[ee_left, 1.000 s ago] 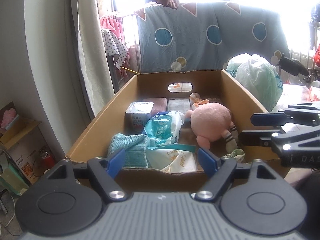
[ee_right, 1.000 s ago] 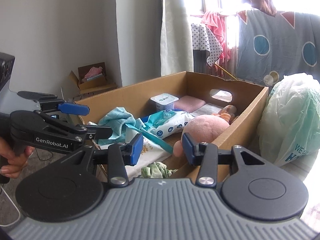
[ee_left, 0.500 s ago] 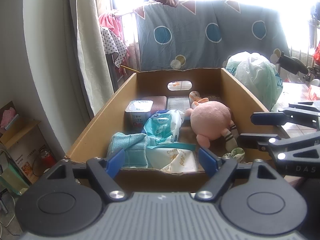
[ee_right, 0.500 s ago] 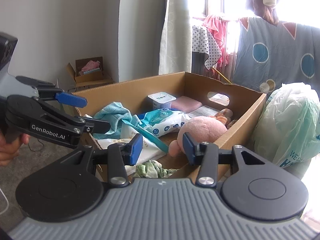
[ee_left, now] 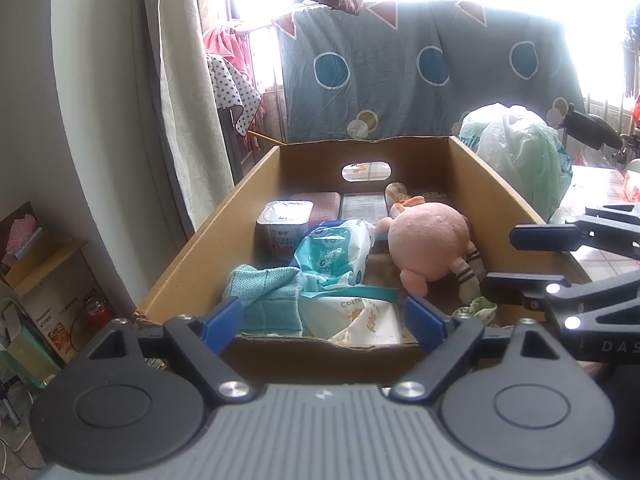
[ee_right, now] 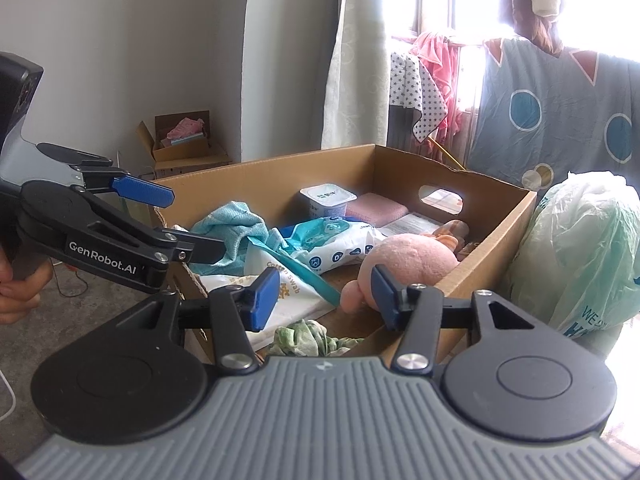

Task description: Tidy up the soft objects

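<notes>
Cardboard box [ee_left: 208, 248] held the pink plush [ee_left: 428, 236] untouched, while left hand-held gripper [ee_left: 324, 322] and right hand-held gripper [ee_right: 324, 296] had just widened, both empty, apparently readying a pick.

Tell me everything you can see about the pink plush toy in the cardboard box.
The pink plush toy is round and fuzzy, with a small stubby limb, a striped leg and an orange bow by a tan part at its far end. It lies on its side on the floor of the cardboard box, close to the right wall, beside the wipes pack. Neither gripper touches it.
</notes>
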Demonstrator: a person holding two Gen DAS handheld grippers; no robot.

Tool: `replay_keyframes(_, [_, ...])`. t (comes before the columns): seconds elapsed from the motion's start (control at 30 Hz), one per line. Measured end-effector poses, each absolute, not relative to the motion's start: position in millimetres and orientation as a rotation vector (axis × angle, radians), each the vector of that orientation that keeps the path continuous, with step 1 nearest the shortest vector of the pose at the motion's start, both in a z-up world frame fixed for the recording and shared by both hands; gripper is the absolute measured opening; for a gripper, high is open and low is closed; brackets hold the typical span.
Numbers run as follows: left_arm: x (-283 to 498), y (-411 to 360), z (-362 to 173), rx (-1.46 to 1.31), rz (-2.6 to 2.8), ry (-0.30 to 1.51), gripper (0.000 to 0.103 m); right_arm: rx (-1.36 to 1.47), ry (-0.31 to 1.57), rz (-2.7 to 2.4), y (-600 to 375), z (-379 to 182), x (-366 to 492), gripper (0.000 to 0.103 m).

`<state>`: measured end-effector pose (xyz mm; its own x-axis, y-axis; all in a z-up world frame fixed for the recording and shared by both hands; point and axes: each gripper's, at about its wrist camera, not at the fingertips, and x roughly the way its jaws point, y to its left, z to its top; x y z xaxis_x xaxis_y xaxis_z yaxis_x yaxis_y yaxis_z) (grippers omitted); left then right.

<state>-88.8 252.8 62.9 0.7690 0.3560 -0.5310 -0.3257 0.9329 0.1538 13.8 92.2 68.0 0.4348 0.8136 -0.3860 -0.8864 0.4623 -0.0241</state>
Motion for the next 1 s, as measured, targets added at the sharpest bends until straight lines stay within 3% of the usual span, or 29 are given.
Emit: replay_keyframes(1.0, [-85.1, 248.4, 64.1, 0.057, 0.418, 0.608, 0.093, -0.220, 0.348, 1.097, 90.0, 67.6, 13.3, 0.058])
